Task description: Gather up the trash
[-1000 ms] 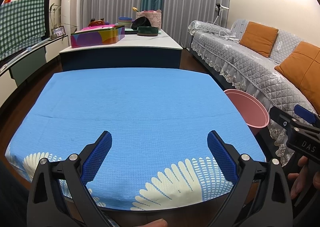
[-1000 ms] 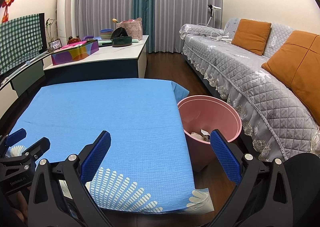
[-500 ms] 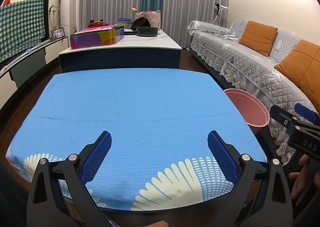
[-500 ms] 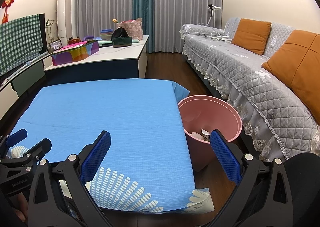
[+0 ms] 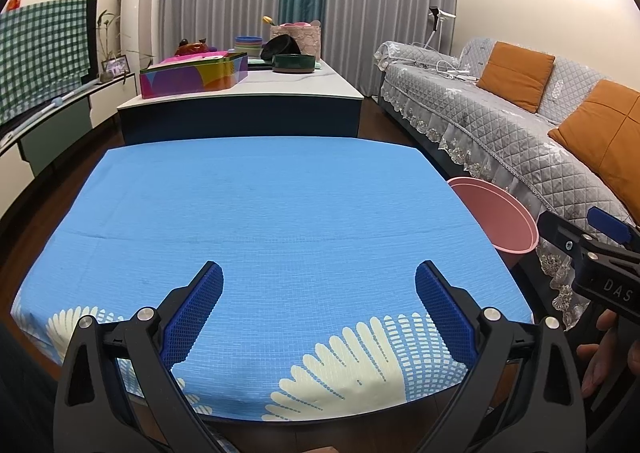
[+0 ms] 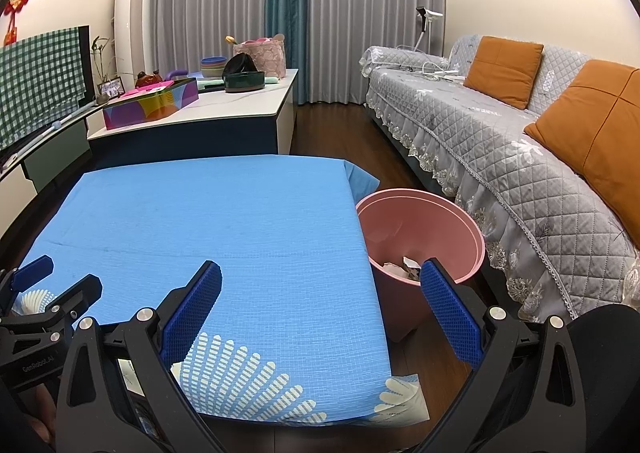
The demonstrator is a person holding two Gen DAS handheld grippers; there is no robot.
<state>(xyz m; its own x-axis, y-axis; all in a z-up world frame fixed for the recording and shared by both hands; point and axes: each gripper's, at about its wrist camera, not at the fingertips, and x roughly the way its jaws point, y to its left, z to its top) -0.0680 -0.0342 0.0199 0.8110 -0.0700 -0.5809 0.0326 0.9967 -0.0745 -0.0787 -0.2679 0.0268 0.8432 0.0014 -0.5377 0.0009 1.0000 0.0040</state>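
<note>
Holding both hand-held grippers, left (image 5: pixel 319 309) and right (image 6: pixel 321 309), wide apart and empty, you could bump the pink bin (image 6: pixel 424 241) at 2 o'clock and spill its trash (image 6: pixel 400 268).

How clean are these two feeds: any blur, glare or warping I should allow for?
Left wrist view: sharp, evenly lit, blue tablecloth bulges from fisheye, corners vignetted black. Right wrist view: equally sharp, no glare, sofa edge curves, pink bin interior lit.
</note>
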